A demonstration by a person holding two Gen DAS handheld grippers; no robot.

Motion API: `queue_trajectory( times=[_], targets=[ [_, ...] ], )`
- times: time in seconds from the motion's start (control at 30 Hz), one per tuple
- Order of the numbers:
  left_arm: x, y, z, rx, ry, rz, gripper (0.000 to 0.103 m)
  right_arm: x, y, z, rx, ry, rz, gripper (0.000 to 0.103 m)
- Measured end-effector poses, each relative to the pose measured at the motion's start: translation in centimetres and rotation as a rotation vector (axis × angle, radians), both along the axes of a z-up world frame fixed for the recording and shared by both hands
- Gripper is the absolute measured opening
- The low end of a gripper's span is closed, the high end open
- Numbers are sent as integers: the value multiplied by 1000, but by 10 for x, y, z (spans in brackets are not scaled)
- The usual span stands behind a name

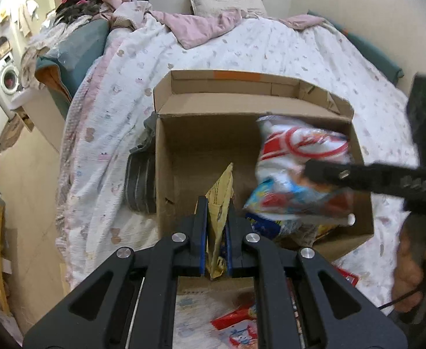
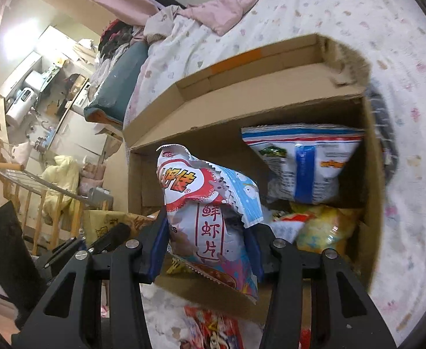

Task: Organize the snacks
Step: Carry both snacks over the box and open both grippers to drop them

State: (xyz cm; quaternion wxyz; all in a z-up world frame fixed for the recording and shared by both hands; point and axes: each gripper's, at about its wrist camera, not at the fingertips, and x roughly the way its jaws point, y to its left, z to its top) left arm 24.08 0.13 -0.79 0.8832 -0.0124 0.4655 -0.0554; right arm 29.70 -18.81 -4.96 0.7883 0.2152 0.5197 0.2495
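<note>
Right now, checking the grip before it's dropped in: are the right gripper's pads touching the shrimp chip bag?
Touching. The right wrist view shows the right gripper squeezing the shrimp chip bag.

Matt brown cardboard box (image 1: 201, 145) sits on soft printed cotton-like bedspread (image 1: 271, 55). Glossy crinkled plastic prawn cracker bag (image 2: 210, 218); thin yellow paper-like packet (image 1: 220, 203). Matt black plastic grippers, shiny metal rivets.

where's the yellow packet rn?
Left wrist view: yellow packet clamped in the left gripper, over the cardboard box's near edge.
</note>
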Motion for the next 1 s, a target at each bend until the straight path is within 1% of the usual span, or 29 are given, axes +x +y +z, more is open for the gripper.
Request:
queue_trajectory(
  times=[0.03, 0.1, 0.23, 0.3, 0.4, 0.43, 0.5, 0.57, 0.6, 0.67, 0.73, 0.87, 1.0],
  targets=[
    [1, 0, 1, -23, 1, -6, 8, 3, 1, -5, 0, 7, -1, 49],
    [4, -2, 3, -24, -10, -7, 8, 8, 2, -14, -1, 10, -8, 49],
    [7, -11, 4, 45, -31, -4, 8, 16, 15, -25, 4, 26, 28, 49],
    [7, -10, 4, 49, -35, 5, 8, 18, 21, -27, -2, 20, 36, 50],
    [8, -8, 1, 49, -29, 19, 8, 22, 30, -36, -4, 40, 63, 50],
    [8, -8, 0, 56, -25, 23, 8, 23, 31, -37, -4, 44, 64, 52],
    [9, -8, -4, 81, -20, 30, 8, 23, 32, -40, 9, 52, 61, 52],
    [9, -6, -7, 86, -10, 32, 8, 23, 32, -42, 30, 70, 62, 53],
    [9, -5, -8, 86, -7, 34, 8, 22, 31, -42, 33, 72, 59, 55],
    [10, -6, -12, 96, -2, 37, 8, 21, 27, -40, 27, 71, 47, 63],
    [11, -6, -14, 97, 2, 38, 8, 19, 21, -37, 39, 69, 34, 68],
    [12, -6, -20, 58, 17, 40, 8, 16, 10, -27, 40, 55, 27, 68],
    [10, -12, -22, 92, -7, 30, 8, 13, -3, -21, 27, 44, 8, 68]
  ],
)
